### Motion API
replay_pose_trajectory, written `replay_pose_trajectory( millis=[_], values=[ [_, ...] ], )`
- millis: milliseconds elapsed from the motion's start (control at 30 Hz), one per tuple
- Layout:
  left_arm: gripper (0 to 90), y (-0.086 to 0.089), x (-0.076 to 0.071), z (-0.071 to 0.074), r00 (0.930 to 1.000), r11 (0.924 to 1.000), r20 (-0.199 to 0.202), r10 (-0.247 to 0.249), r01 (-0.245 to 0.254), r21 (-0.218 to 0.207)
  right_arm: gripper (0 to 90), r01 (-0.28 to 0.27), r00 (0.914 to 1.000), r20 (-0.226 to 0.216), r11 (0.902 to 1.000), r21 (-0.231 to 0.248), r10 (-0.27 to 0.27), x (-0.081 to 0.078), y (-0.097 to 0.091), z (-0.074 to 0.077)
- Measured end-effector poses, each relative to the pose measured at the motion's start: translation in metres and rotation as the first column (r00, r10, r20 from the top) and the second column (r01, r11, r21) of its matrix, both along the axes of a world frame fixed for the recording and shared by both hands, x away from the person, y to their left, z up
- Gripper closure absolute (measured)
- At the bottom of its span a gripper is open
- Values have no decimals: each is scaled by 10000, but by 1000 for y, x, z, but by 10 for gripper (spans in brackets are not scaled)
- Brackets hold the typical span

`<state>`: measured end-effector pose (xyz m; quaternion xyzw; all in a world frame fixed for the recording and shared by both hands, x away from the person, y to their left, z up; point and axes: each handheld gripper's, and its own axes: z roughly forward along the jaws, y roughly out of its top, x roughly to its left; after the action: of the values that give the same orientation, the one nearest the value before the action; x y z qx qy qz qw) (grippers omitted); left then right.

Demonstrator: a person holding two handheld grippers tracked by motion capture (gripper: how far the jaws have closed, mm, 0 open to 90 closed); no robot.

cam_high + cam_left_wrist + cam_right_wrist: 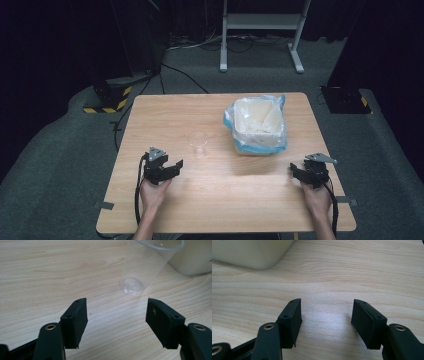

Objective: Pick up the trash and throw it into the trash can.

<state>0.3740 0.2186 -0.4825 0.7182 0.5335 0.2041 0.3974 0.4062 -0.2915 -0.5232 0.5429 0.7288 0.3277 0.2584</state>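
Observation:
A clear plastic cup (198, 143) stands upright near the middle of the wooden table (165, 115). My left gripper (172, 167) rests on the table a short way to the cup's left and nearer the person, open and empty. In the left gripper view the cup (143, 267) stands just ahead of the open gripper (116, 312), slightly to the right, not touched. A white bin (257, 125) lined with a blue bag stands right of the cup. My right gripper (299, 172) lies open and empty near the table's right edge; the right gripper view shows its fingers (292, 320) spread over bare wood.
The bin's pale wall shows at the top right of the left gripper view (195, 260) and at the top left of the right gripper view (249, 252). Beyond the table are grey floor, cables and a white metal stand (260, 30).

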Motion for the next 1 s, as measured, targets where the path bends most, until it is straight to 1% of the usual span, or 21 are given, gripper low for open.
replay_pose_trajectory(
  millis=[133,200,267,333,367,400,433,467,533,567,667,800,833,867,900,933,1000],
  values=[
    [341,1,2,6,10000,9999,-21,-62,62,-136,399,-13,10000,-12,10000,5,13,0,0,0],
    [344,2,3,9,9999,9995,54,-88,89,-300,388,-16,10000,-23,10000,19,16,0,0,0],
    [348,2,5,12,10000,9994,5,-93,93,-323,388,-42,10000,-44,10000,30,42,0,0,0],
    [354,2,6,14,9999,9995,68,-102,104,-314,388,-41,10000,-32,10000,22,41,0,0,0],
    [360,1,8,18,9998,9994,162,-84,90,-337,388,-39,10000,-35,10000,27,39,0,0,0],
    [364,1,8,18,9998,9994,162,-84,90,-337,388,-39,10000,-35,10000,27,39,0,0,0],
    [367,1,10,22,9996,9990,258,-77,88,-427,388,-43,10000,-40,10000,28,43,0,0,0],
    [368,1,10,22,9996,9990,258,-77,88,-427,388,-43,10000,-40,10000,28,43,0,0,0],
    [367,-1,13,27,9995,9992,309,-99,111,-386,387,-43,10000,-32,10000,27,43,0,0,0],
    [367,-2,16,32,9993,9992,345,-122,135,-365,388,-48,10000,-38,10000,27,48,0,0,0],
    [366,-3,21,36,9992,9994,365,-152,163,-307,387,-48,10000,-35,10000,27,48,0,0,0],
    [365,-6,32,41,9991,9986,249,-353,363,-392,386,-51,10000,-46,10000,32,51,0,0,0],
    [367,-8,37,42,9988,9985,210,-434,441,-323,384,-58,10000,-48,10000,35,58,0,0,0],
    [367,-8,37,42,9988,9985,210,-434,441,-323,384,-58,10000,-48,10000,35,58,0,0,0],
    [370,-10,42,44,9988,9984,192,-454,460,-317,384,-56,10000,-50,10000,37,57,0,1,0],
    [372,-10,42,44,9988,9984,192,-454,460,-317,384,-56,10000,-50,10000,37,57,0,1,0],
    [376,-13,46,45,9987,9987,165,-485,487,-168,384,-73,10000,-35,10000,19,73,0,0,0]
  ],
)
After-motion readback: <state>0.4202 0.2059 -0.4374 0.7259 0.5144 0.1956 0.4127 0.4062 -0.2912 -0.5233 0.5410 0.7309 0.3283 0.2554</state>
